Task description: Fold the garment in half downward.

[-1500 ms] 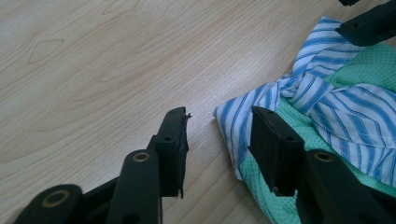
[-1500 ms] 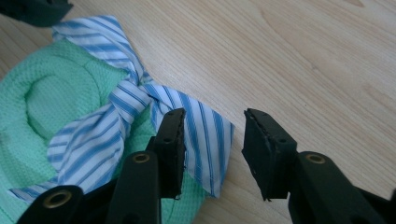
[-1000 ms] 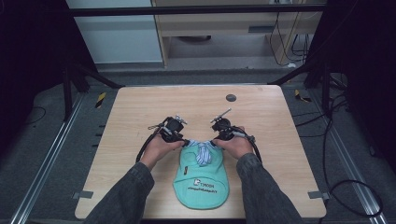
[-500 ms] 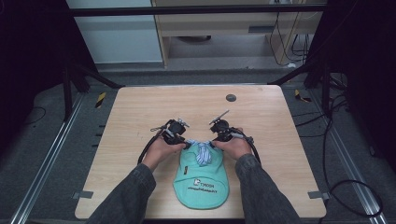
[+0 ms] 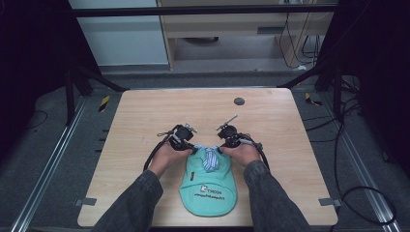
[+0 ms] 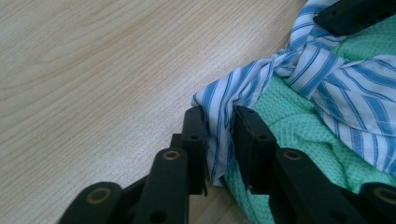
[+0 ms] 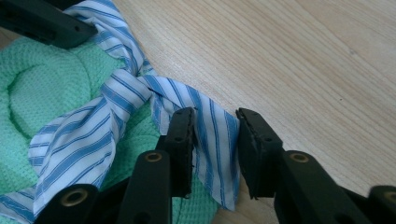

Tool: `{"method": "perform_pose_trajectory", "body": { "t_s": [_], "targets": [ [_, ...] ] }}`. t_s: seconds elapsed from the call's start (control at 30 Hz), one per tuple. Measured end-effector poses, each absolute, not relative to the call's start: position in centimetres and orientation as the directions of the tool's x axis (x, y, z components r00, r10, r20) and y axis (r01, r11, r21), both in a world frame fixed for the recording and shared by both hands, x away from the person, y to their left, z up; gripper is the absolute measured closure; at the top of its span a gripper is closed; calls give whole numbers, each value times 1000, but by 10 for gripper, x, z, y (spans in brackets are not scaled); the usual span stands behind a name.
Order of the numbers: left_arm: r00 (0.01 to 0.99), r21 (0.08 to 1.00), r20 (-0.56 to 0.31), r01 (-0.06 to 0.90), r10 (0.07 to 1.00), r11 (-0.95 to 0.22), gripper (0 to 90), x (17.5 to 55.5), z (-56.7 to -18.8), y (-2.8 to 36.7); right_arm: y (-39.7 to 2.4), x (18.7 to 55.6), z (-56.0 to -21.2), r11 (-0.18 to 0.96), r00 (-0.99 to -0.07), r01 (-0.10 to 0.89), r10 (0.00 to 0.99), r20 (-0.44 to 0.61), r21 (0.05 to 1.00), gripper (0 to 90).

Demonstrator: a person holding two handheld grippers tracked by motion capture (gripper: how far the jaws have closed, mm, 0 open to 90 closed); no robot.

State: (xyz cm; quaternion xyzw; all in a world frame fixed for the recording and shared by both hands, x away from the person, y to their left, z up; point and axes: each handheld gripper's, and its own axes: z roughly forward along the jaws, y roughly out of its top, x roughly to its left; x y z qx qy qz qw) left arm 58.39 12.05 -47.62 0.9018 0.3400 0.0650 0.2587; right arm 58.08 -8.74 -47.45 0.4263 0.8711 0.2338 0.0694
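A mint-green knit garment (image 5: 209,186) with dark lettering lies flat near the table's front edge. A blue-and-white striped collar (image 5: 209,157) is knotted at its top. My left gripper (image 5: 193,147) is at the collar's left end. Its jaws have just been closing, and they pinch a bunched fold of striped cloth (image 6: 219,126). My right gripper (image 5: 220,147) is at the collar's right end. Its jaws have just been closing too, and the flat striped strip (image 7: 215,135) lies between the pads without being squeezed. Each gripper view shows the other gripper's black jaw across the knot.
The light wooden table (image 5: 145,111) stretches bare behind the hands, with a small dark disc (image 5: 239,101) near its far edge. Black cables loop from both grippers. Metal rails and grey floor flank the table.
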Motion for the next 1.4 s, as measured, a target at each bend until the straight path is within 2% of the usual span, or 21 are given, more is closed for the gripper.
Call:
{"method": "perform_pose_trajectory", "body": {
  "t_s": [0.03,0.17,0.3,0.7,1.2,1.4],
  "targets": [
    [762,514,-64,579,645,-633,782,584,-477,121,-86,580,-474,540,-640,700,765,74,468,717],
    [768,521,-63,570,638,-635,822,582,-477,121,-84,579,-474,550,-650,692,757,72,467,783],
    [767,538,-63,565,638,-625,839,582,-473,123,-83,577,-472,557,-657,683,751,63,472,804],
    [779,592,-16,513,627,-622,845,578,-445,126,-86,572,-445,563,-676,632,736,24,533,810],
    [806,607,27,457,591,-650,852,573,-418,127,-88,568,-420,585,-696,587,718,-21,560,814],
    [824,612,43,426,565,-667,853,572,-410,129,-89,566,-412,623,-729,537,682,-59,569,818]
  ]
}}
